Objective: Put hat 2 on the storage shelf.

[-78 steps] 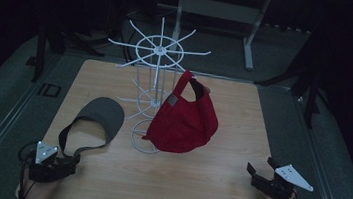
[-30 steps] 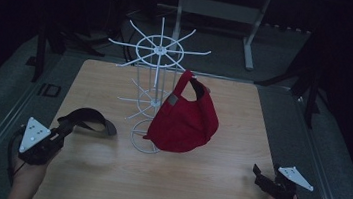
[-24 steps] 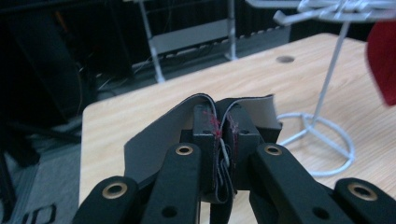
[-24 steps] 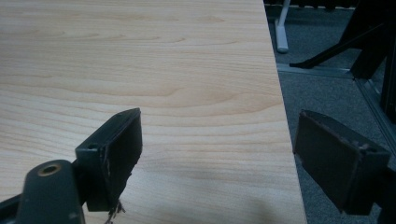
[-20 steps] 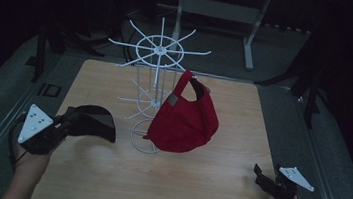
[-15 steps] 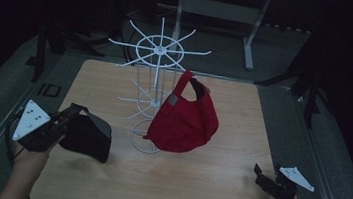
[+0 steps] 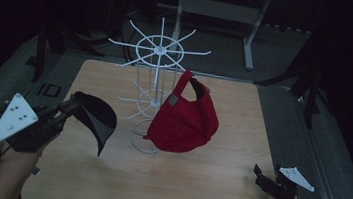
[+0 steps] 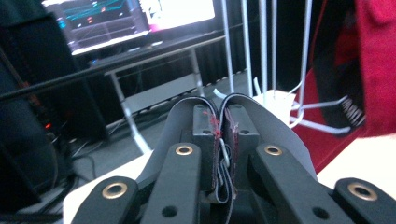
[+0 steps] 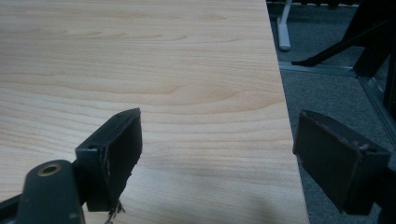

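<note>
Black cap [image 7: 94,120]: held up off the bench [image 7: 195,182] at its left side, near the white wire rack [image 7: 155,84]; the crown hangs open below the grip, and a folded edge of it shows pinched in the left gripper view [image 8: 224,140].
Left tongs [image 7: 65,112]: closed tight on the black cap's edge, with fabric pressed between the two pads; raised above the bench's left edge.
Right tongs [image 9: 219,154]: jaws wide apart with nothing between them; low over the bench's near right corner [image 7: 275,184], well apart from the rack.
Red cap [image 7: 185,118]: already hung on the rack, on the side facing the person, draping down to just above the rack's base ring.
Step in hand (judged): carrying the black cap toward a free arm of the rack.
Risk 1: the pinch is on a thin edge only, so the cap could slip out during a swing.
Risk 2: the hanging crown could snag a lower wire arm and tip the light rack.
Risk 3: a careless approach could brush the red cap and knock it off.
</note>
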Demonstrator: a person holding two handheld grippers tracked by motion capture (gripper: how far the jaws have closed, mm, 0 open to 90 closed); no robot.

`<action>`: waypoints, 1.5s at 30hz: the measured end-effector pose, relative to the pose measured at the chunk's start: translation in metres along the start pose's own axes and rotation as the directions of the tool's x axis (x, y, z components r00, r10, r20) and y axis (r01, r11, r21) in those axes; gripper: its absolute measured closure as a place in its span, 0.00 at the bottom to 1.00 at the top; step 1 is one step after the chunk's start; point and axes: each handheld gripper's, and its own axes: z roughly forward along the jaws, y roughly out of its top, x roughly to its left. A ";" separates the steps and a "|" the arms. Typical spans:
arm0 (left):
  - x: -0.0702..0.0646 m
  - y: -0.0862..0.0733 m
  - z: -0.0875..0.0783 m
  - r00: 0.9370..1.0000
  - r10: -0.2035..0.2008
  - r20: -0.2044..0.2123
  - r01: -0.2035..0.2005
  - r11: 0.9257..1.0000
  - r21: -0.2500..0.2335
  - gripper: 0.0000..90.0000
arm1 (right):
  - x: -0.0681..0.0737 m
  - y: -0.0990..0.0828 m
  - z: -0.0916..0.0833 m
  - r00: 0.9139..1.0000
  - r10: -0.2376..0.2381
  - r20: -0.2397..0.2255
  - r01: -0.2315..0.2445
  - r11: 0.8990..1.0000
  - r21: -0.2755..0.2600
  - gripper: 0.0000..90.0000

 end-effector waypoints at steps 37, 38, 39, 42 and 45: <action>0.006 0.117 0.045 0.962 0.097 0.256 -0.059 0.987 -0.149 0.94 | 0.000 0.000 0.001 1.000 0.000 -0.008 0.000 1.000 0.018 0.17; 0.005 0.118 0.046 0.959 0.100 0.265 -0.061 0.987 -0.151 0.94 | -0.001 0.000 0.001 1.000 0.003 -0.008 -0.003 1.000 0.019 0.17; 0.002 0.119 0.048 0.958 0.105 0.268 -0.066 0.986 -0.152 0.94 | -0.001 0.000 0.001 1.000 0.004 -0.008 -0.004 1.000 0.019 0.17; -0.003 0.122 0.051 0.951 0.113 0.287 -0.073 0.986 -0.149 0.94 | -0.001 0.000 0.001 1.000 0.002 -0.008 -0.002 1.000 0.022 0.17; -0.007 0.122 0.053 0.945 0.109 0.308 -0.066 0.987 -0.146 0.94 | 0.000 0.000 0.001 1.000 0.001 -0.008 -0.001 1.000 0.025 0.17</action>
